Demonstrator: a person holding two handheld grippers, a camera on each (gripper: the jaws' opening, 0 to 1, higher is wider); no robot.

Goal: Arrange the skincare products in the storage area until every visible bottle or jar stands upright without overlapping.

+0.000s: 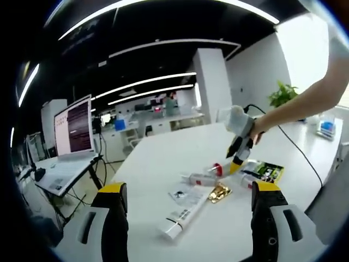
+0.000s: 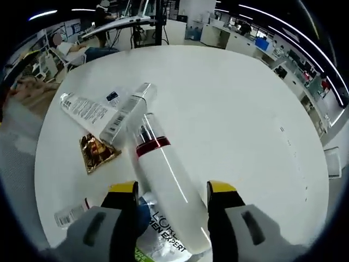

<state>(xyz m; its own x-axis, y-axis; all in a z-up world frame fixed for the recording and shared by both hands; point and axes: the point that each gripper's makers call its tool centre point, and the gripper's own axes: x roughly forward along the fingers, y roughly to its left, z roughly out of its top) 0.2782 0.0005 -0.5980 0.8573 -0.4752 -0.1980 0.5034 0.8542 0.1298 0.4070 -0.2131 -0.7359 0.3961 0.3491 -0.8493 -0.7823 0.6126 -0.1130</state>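
A white bottle with a red and silver collar lies tilted on the white table, and my right gripper is shut on its body, one yellow-tipped jaw on each side. Beside it lie a white tube, a slim silver-capped bottle, a gold sachet and a green-and-white packet. In the left gripper view, my left gripper hangs open above the table, short of a lying white tube, the gold sachet and the red-collared bottle. The right gripper reaches down there, held by a hand.
A small labelled tube lies at the table edge. An open laptop stands on a side desk to the left. A plant and a clear box sit at the table's far side. A black cable crosses it.
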